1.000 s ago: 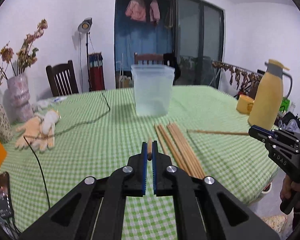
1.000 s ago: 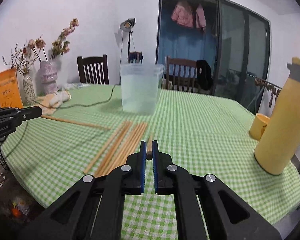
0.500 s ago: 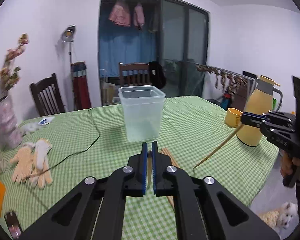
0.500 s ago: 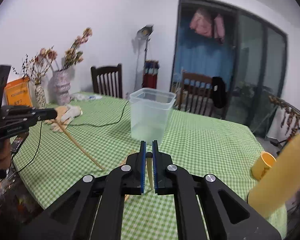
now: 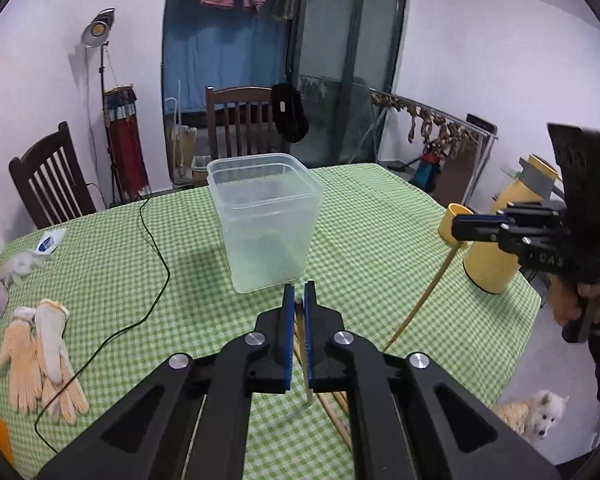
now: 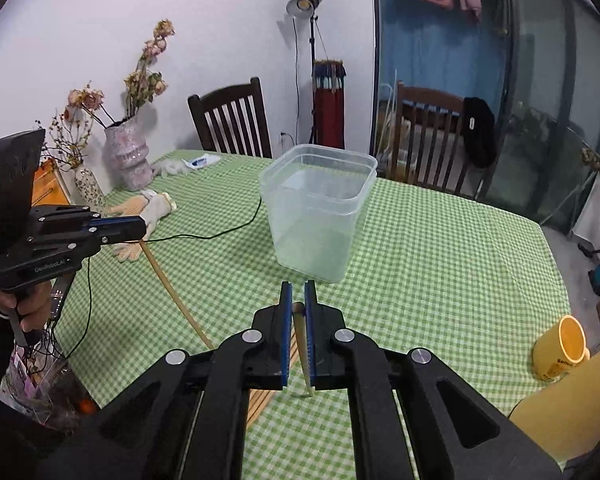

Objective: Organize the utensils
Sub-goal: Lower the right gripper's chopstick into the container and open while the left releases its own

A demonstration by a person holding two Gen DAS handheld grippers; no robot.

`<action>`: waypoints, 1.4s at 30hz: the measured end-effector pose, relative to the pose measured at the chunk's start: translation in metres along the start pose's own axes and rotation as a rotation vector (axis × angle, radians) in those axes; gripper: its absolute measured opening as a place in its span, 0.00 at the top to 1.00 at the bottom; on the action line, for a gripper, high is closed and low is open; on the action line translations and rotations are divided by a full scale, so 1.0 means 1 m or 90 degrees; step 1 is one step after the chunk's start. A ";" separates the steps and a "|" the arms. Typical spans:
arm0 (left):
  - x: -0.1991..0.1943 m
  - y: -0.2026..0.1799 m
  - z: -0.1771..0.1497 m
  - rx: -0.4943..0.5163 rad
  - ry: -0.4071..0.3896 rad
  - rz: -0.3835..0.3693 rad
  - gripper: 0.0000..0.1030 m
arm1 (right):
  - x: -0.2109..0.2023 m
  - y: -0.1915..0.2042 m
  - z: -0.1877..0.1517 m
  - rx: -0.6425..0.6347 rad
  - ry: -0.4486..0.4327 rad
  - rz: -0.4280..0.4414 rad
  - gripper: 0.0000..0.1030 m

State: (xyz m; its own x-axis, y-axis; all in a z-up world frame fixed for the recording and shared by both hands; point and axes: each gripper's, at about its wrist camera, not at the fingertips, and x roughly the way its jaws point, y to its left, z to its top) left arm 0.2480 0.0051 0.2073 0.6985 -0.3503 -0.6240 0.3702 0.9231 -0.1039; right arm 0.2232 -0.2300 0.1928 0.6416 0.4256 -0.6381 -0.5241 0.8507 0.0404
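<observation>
We hold one wooden chopstick (image 5: 300, 354) pinched in our left gripper (image 5: 299, 300) and another chopstick (image 6: 303, 350) in our right gripper (image 6: 298, 300), both above the checked tablecloth (image 5: 380, 248) just before the empty plastic container (image 5: 266, 220).

Green-checked table (image 5: 380, 216) with clear tub (image 5: 266, 220), gloves (image 5: 40, 356), black cable (image 5: 156, 256), yellow mug (image 6: 560, 350), loose chopsticks (image 5: 336, 412).

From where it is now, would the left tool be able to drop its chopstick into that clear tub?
Probably yes. The left tool is shut on a chopstick and hangs just short of the clear plastic tub, whose top is open. Nothing stands between them; the right tool is off to the side.
</observation>
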 end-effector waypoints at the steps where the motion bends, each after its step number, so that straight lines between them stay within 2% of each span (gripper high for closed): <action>1: 0.001 0.002 0.002 -0.004 0.005 -0.005 0.98 | 0.001 -0.001 0.002 -0.001 0.004 0.001 0.94; 3: -0.001 0.004 0.013 0.002 -0.001 -0.006 0.99 | 0.001 -0.003 0.011 -0.003 0.004 0.010 0.94; 7: -0.022 0.007 0.049 0.026 -0.044 0.006 0.99 | -0.015 -0.009 0.047 -0.006 -0.044 0.012 0.94; 14: -0.053 0.025 0.154 0.019 -0.154 0.049 0.99 | -0.050 -0.012 0.140 -0.030 -0.173 0.000 0.94; 16: -0.060 0.032 0.181 0.007 -0.188 0.047 0.99 | -0.055 -0.014 0.158 -0.035 -0.202 -0.004 0.94; 20: -0.053 0.046 0.218 -0.007 -0.208 0.043 0.99 | -0.039 -0.021 0.186 -0.039 -0.213 -0.014 0.94; 24: -0.012 0.056 0.239 -0.004 -0.178 0.062 0.99 | 0.008 -0.037 0.205 -0.019 -0.186 -0.021 0.94; 29: 0.056 0.071 0.249 -0.015 -0.131 0.041 0.99 | 0.076 -0.056 0.211 0.011 -0.124 -0.012 0.94; 33: 0.122 0.092 0.246 -0.026 -0.061 0.050 0.99 | 0.134 -0.076 0.207 0.036 -0.063 -0.014 0.94; 37: 0.173 0.113 0.237 -0.050 -0.029 0.072 0.99 | 0.184 -0.095 0.202 0.059 -0.010 -0.012 0.94; 42: 0.224 0.132 0.231 -0.063 0.022 0.081 0.98 | 0.217 -0.107 0.199 0.076 0.020 -0.016 0.94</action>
State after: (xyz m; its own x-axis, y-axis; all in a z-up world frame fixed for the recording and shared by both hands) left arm 0.5948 0.0117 0.2321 0.7139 -0.2263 -0.6627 0.2176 0.9712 -0.0973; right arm 0.5294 -0.1673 0.2031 0.6349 0.3956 -0.6637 -0.4369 0.8923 0.1139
